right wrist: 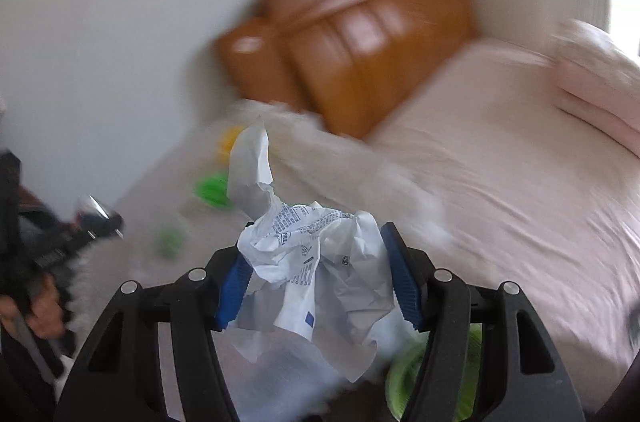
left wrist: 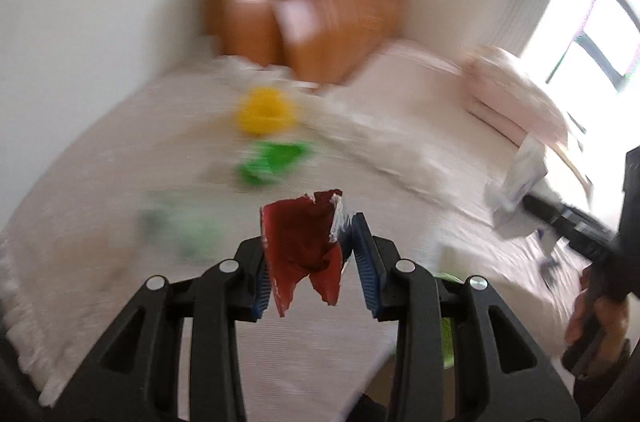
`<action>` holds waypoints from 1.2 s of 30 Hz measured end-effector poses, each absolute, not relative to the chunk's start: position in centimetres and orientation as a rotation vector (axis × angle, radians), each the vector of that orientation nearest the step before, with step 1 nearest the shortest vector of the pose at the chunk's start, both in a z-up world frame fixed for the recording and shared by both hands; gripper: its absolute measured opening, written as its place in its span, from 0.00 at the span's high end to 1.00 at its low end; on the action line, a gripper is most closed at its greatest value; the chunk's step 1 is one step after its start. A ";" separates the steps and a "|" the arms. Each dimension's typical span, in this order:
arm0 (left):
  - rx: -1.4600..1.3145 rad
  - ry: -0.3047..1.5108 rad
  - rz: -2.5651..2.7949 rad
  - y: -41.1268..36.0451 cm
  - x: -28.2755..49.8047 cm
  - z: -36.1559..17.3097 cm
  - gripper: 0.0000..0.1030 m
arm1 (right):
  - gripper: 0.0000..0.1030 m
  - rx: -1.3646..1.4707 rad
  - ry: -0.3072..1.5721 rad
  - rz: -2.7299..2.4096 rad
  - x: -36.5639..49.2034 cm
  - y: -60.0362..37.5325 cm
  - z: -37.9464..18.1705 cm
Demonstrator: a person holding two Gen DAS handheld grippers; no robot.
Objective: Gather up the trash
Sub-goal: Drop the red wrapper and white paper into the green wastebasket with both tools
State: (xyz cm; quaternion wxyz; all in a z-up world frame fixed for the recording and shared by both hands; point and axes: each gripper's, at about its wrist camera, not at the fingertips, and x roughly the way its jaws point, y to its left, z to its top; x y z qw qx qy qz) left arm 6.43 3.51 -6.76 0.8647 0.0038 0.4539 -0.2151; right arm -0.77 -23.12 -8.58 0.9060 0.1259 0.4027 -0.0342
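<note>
In the left wrist view, my left gripper [left wrist: 310, 234] is shut on a crumpled red wrapper [left wrist: 304, 242] with a silvery edge, which hangs between the blue pads [left wrist: 366, 254]. My right gripper [right wrist: 314, 242] is shut on a crumpled white printed paper wrapper [right wrist: 320, 262], a long flap of it sticking up. Each gripper shows in the other's view: the right one [left wrist: 532, 210] with its white paper [left wrist: 516, 182] at the right edge, the left one [right wrist: 106, 220] at the left edge in a hand [right wrist: 40, 306]. Both hover above the bed [right wrist: 500, 182]. Both views are motion-blurred.
A yellow object [left wrist: 266, 110] and green scraps [left wrist: 272, 160] lie on a white fluffy blanket [left wrist: 380, 138] over the pink sheet. A brown leather headboard [right wrist: 360, 54] stands against the white wall, folded pink bedding [left wrist: 516, 90] lies near the window. Something green [right wrist: 404, 382] sits below my right gripper.
</note>
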 end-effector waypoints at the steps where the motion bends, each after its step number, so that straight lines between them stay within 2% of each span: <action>1: 0.021 0.953 -0.494 1.8 5.9 -6.9 0.66 | 0.38 0.256 0.847 -0.121 -2.4 -24.4 -9.2; 8: 0.157 0.968 -0.798 -11.1 1.1 -8.1 0.66 | 0.38 0.314 0.981 -0.389 -12.0 -31.8 -16.4; 15: 0.293 1.034 -0.941 -18.8 -3.9 -10.8 0.66 | 0.36 0.390 1.080 -0.422 -14.2 -35.2 -24.2; 16: 0.310 1.044 -0.951 -19.4 -4.5 -11.1 0.66 | 0.34 0.391 1.095 -0.419 -14.5 -35.1 -24.8; 20: 0.362 1.062 -0.965 -21.6 -6.0 -12.0 0.66 | 0.09 0.369 1.197 -0.415 -13.8 -35.5 -29.0; 23: 0.388 1.071 -0.953 -22.4 -6.3 -12.6 0.66 | 0.09 0.418 1.231 -0.419 -14.4 -36.5 -30.4; 28: 0.430 1.097 -0.964 -24.4 -6.9 -14.0 0.66 | 0.05 0.534 1.075 -0.486 -17.7 -39.6 -25.9; 36: 0.587 1.134 -0.996 -29.2 -9.5 -19.3 0.66 | 0.02 0.519 0.881 -0.675 -24.3 -44.9 -16.5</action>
